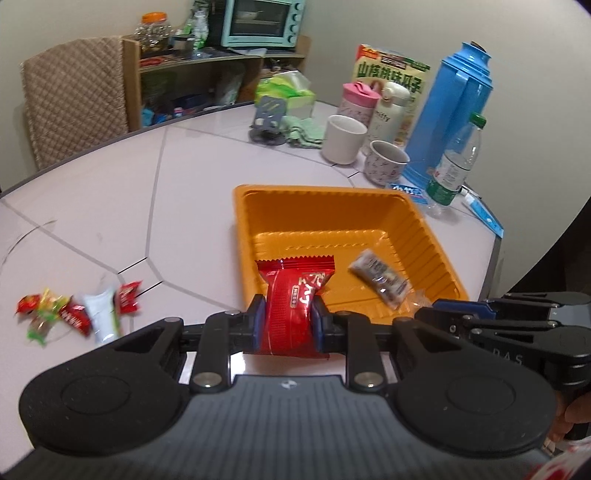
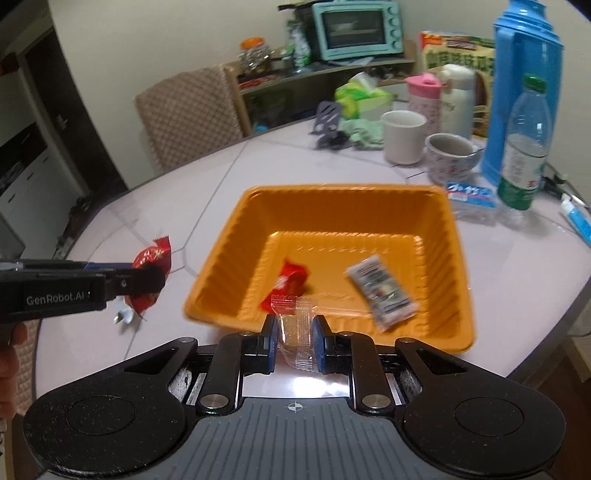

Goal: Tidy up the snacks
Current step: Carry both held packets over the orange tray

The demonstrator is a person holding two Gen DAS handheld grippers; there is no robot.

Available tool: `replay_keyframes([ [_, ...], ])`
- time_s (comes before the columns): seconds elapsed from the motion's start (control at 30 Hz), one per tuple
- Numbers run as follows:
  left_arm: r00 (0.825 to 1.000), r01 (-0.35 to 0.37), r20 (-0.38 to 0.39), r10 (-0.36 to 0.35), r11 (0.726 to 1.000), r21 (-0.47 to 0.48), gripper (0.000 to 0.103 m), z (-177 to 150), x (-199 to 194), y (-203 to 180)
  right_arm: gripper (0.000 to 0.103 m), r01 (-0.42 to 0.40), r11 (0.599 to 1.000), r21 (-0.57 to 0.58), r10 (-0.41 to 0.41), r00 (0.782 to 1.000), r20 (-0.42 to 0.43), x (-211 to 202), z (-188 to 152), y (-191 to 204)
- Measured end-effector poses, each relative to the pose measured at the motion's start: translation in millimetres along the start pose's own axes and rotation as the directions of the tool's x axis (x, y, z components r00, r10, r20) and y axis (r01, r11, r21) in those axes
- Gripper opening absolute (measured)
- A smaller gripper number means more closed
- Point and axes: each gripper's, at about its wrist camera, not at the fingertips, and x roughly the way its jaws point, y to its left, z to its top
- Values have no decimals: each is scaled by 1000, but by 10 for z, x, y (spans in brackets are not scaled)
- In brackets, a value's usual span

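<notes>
An orange tray [image 1: 243,236] [image 2: 454,258] stands on the pale table. In it lie a grey-white snack packet [image 1: 380,280] [image 2: 384,291] and a small red packet [image 2: 293,282]. My left gripper [image 1: 290,321] is shut on a large red snack packet [image 1: 293,306] at the tray's near left corner; it also shows in the right wrist view [image 2: 151,273]. My right gripper [image 2: 295,339] is shut on a clear-wrapped snack [image 2: 295,328] at the tray's near rim; it shows at the right edge of the left wrist view [image 1: 480,314]. Several loose candies [image 1: 77,314] lie left of the tray.
Behind the tray stand a white mug [image 1: 341,138], a patterned cup [image 1: 386,162], a pink tumbler [image 1: 356,101], a blue thermos [image 1: 456,114], a water bottle [image 1: 456,166] and a snack box [image 1: 391,70]. A chair [image 1: 74,96] and a shelf with a toaster oven [image 1: 262,22] stand beyond.
</notes>
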Motion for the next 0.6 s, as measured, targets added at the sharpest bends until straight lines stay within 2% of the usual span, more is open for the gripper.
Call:
replay_keyframes([
  [0.33,1000,-16,-8,16,1000,4,23,205,313,-170,20,12,999,32,-13,999,42,107,229,-348],
  [0.6,998,-51,-37,50,999,-9,23,274,553,-154,20,-2,1000,25,2,1000,27,366,323,-435],
])
